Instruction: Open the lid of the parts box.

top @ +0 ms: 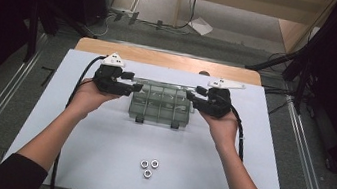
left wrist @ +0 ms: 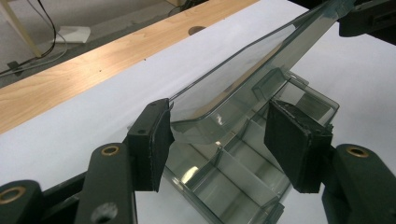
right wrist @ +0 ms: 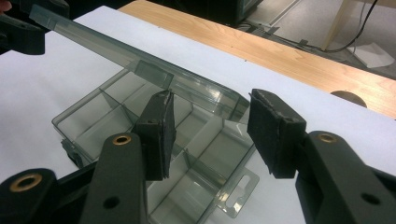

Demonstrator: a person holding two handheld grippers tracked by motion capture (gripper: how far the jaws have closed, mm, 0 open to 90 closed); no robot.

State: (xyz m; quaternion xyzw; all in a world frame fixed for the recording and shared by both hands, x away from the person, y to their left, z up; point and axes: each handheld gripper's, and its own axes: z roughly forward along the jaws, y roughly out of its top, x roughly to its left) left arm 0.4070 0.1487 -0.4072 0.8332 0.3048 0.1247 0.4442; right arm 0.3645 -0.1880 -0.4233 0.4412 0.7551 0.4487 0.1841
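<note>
A clear grey compartment box sits at the middle of the white mat, its hinged lid lifted and tilted toward the far side. My left gripper stands at the lid's left end and my right gripper at its right end. In the left gripper view the lid runs between the spread jaws of the left gripper, its corner against one pad. In the right gripper view the lid's end lies between the wide-apart jaws of the right gripper, with the box open below.
Three metal nuts lie together on the white mat near the front edge. A wooden tabletop strip borders the mat's far side. Black frames and cables stand on the floor beyond and beside the table.
</note>
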